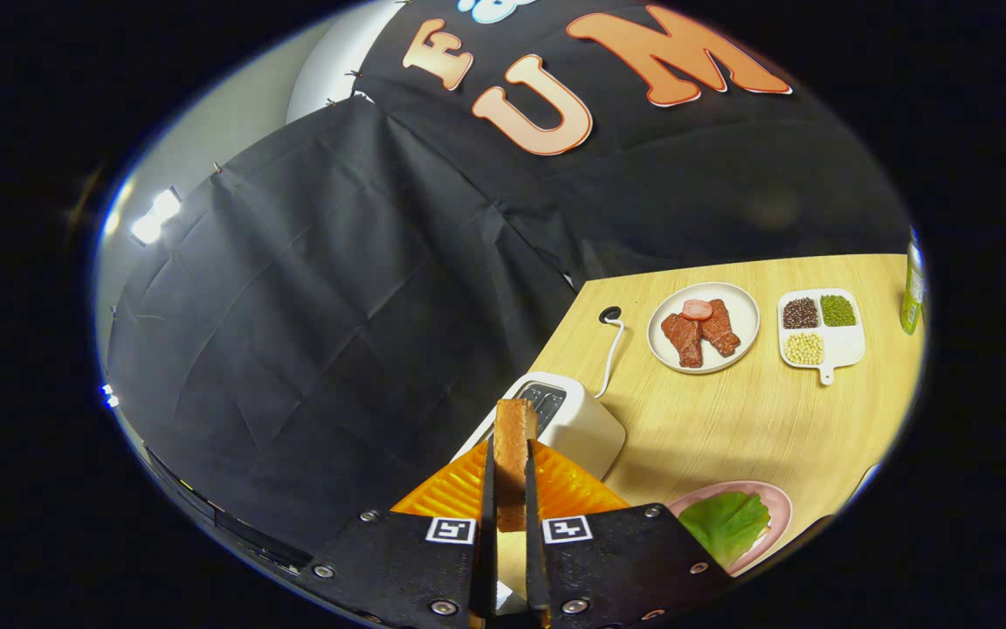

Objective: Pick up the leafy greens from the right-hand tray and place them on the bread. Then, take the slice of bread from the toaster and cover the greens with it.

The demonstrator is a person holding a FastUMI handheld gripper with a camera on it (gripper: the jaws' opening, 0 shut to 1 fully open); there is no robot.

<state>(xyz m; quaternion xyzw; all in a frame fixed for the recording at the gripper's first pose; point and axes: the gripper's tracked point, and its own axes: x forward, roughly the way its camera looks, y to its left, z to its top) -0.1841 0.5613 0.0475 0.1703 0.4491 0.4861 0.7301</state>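
Clamped between the two fingers of the claw (511,489) stands a slice of bread (513,459), held on edge so that its narrow browned crust faces the camera; both fingers press on its flat sides, closed down to the slice's thickness. Each finger carries a small square black-and-white marker near its base, a coded pattern with no words to read. Just beyond the bread sits a white toaster (568,424) with dark slots in its top, and a white cord (612,349) runs from it to a round hole in the table (730,419). Right of the fingers, near the table's front edge, a pink plate (778,502) holds a flat, veined green lettuce leaf (726,521); what lies under the leaf cannot be told. Farther back on the pale wooden table are a white plate (743,301) with reddish-brown pieces of meat (700,334) and a small divided dish (848,345) holding dark, green and pale beans. A green bottle (912,293) stands at the far right; its label is too small to read.
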